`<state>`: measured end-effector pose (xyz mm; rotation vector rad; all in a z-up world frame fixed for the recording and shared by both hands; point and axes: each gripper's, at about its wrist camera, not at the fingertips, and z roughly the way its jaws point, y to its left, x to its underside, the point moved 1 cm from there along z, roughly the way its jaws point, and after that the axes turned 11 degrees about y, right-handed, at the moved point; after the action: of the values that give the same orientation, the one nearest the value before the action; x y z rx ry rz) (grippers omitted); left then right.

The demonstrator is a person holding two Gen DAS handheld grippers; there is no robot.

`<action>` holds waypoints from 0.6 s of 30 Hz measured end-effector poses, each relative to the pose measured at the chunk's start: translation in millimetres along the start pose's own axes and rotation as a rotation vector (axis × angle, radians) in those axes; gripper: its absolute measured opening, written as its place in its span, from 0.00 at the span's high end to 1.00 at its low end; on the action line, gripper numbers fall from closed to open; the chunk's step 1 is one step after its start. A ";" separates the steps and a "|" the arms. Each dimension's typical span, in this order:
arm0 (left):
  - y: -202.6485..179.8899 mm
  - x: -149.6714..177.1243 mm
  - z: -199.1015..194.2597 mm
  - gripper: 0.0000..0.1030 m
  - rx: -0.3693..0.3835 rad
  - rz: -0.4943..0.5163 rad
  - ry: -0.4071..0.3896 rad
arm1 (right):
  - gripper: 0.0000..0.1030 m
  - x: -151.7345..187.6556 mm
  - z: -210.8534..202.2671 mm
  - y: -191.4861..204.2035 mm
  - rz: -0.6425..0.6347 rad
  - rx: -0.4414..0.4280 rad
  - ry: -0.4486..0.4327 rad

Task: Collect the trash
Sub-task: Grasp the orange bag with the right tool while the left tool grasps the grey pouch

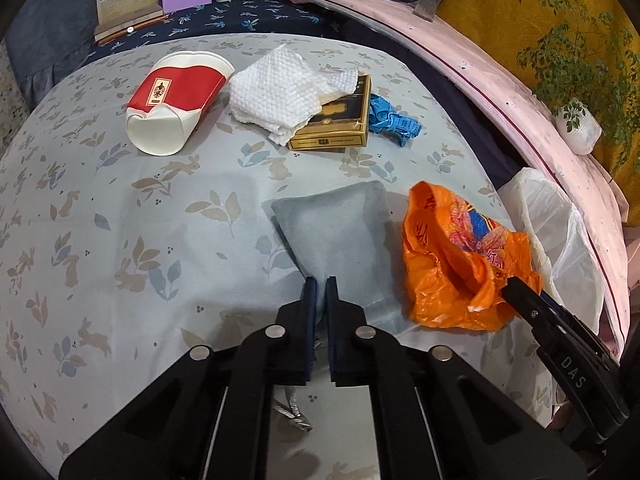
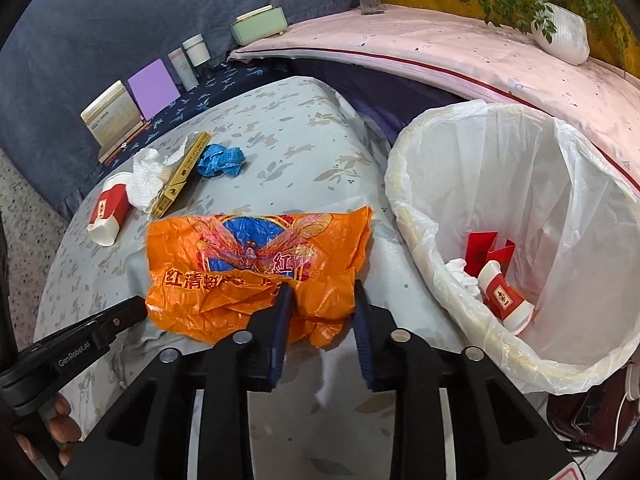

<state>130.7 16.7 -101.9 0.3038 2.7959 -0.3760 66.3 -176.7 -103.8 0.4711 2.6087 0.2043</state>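
Both grippers gripping trash on the table beside the bin.
Left gripper (image 1: 321, 286) fingers clamped on grey pouch (image 1: 336, 232); right gripper (image 2: 320, 300) fingers pinching orange bag (image 2: 256, 268). Advice: lift cleanly, then cross to lined bin (image 2: 416, 184).

A table draped in a pale blue-grey cloth (image 1: 120, 216) printed with rabbits and leaves carries everything. At its far left a red-and-white paper cup (image 1: 176, 100) lies on its side. Just right of it a white crumpled paper towel (image 1: 280, 88) rests partly over a gold-and-black flat box (image 1: 340, 128), and a crumpled blue strip (image 1: 394, 120) touches the box's right side. Nearer, around the middle, a pale grey pouch (image 1: 340, 228) lies flat. Just right of the pouch, near the table's right edge, sits a crumpled orange plastic bag (image 1: 452, 256).
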 end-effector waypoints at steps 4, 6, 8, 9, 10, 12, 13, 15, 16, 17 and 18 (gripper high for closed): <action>-0.3 2.6 -7.5 0.98 0.001 0.007 -0.012 | 0.84 0.4 -9.4 10.1 -0.028 -0.004 -0.025; -1.5 4.3 -13.6 0.99 0.004 0.012 -0.023 | 0.85 -0.7 -16.2 13.1 -0.031 -0.009 -0.040; -1.8 6.0 -21.0 0.99 0.009 0.015 -0.036 | 0.85 -1.9 -24.9 15.7 -0.033 -0.014 -0.062; -2.1 6.4 -24.1 0.99 0.011 0.016 -0.041 | 0.85 -2.6 -29.1 16.4 -0.034 -0.014 -0.074; -2.8 6.9 -27.7 0.99 0.013 0.017 -0.047 | 0.85 -3.4 -34.9 17.6 -0.035 -0.016 -0.087; -3.6 8.1 -36.3 0.99 0.016 0.021 -0.064 | 0.85 -5.1 -44.9 18.5 -0.034 -0.016 -0.112; -4.5 8.3 -39.8 0.99 0.019 0.023 -0.069 | 0.85 -6.1 -50.6 18.1 -0.032 -0.017 -0.126; -7.0 8.5 -47.5 0.99 0.023 0.029 -0.084 | 0.85 -7.8 -60.0 17.8 -0.029 -0.020 -0.146; -8.5 8.3 -50.5 0.99 0.025 0.033 -0.089 | 0.85 -8.1 -65.1 17.5 -0.026 -0.020 -0.158; -11.0 8.4 -55.3 0.99 0.027 0.039 -0.099 | 0.85 -8.2 -70.1 17.0 -0.025 -0.020 -0.169; -13.6 8.7 -59.3 0.99 0.029 0.045 -0.107 | 0.85 -8.8 -74.2 16.3 -0.023 -0.020 -0.177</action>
<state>103.5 22.4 -47.1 0.3426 2.6759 -0.4105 42.7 -169.2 -31.5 0.4314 2.4358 0.1725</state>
